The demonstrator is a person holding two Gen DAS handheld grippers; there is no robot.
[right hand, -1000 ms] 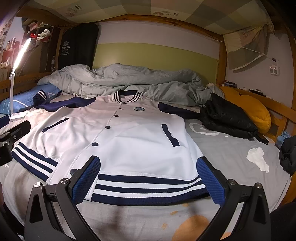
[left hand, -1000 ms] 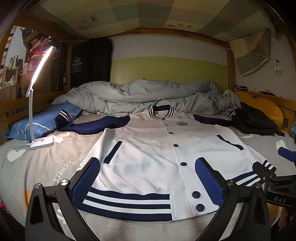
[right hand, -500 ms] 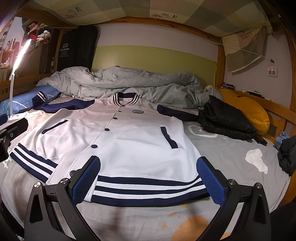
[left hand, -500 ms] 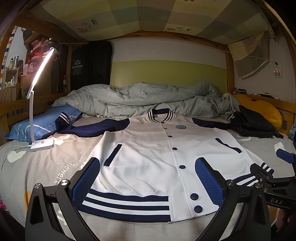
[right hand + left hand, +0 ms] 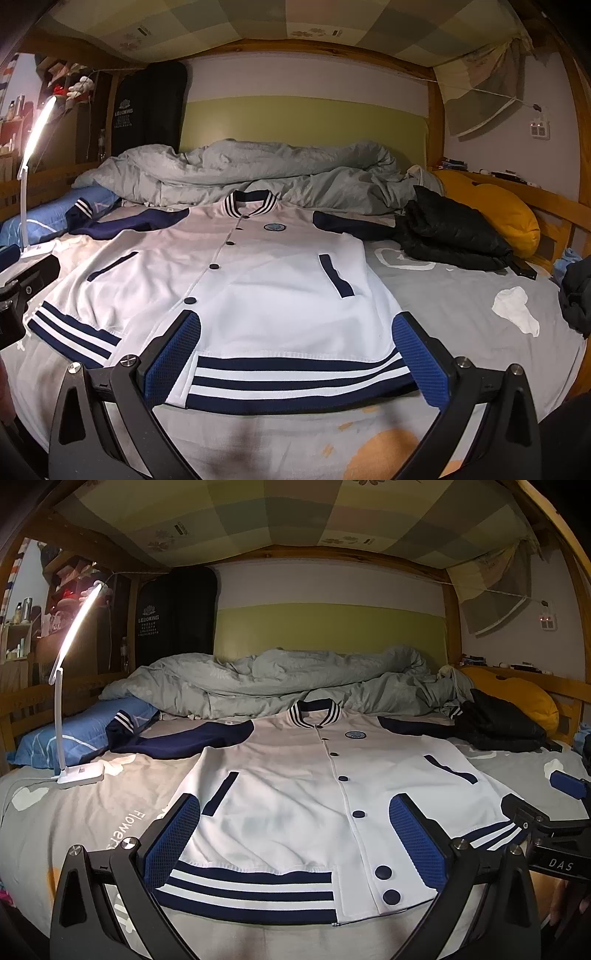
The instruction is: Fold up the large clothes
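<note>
A white varsity jacket (image 5: pixel 295 805) with navy sleeves lies flat and buttoned on the bed (image 5: pixel 74 812), collar toward the rumpled grey duvet (image 5: pixel 277 679) — its striped hem nearest both cameras. The left gripper (image 5: pixel 295 838) and right gripper (image 5: pixel 295 354) hover at that hem, fingers spread wide and holding nothing, seemingly just above the cloth. A lit desk lamp (image 5: pixel 74 771) stands on the bed's left — a black garment (image 5: pixel 450 229) lies on its right.

A white jacket (image 5: pixel 258 280) with navy sleeves lies buttoned and flat on the grey bedsheet (image 5: pixel 461 295), collar toward twelve o'clock. The right gripper (image 5: pixel 295 354) hangs over its striped hem, jaws wide apart. A black garment (image 5: pixel 450 232) sits at two o'clock.
</note>
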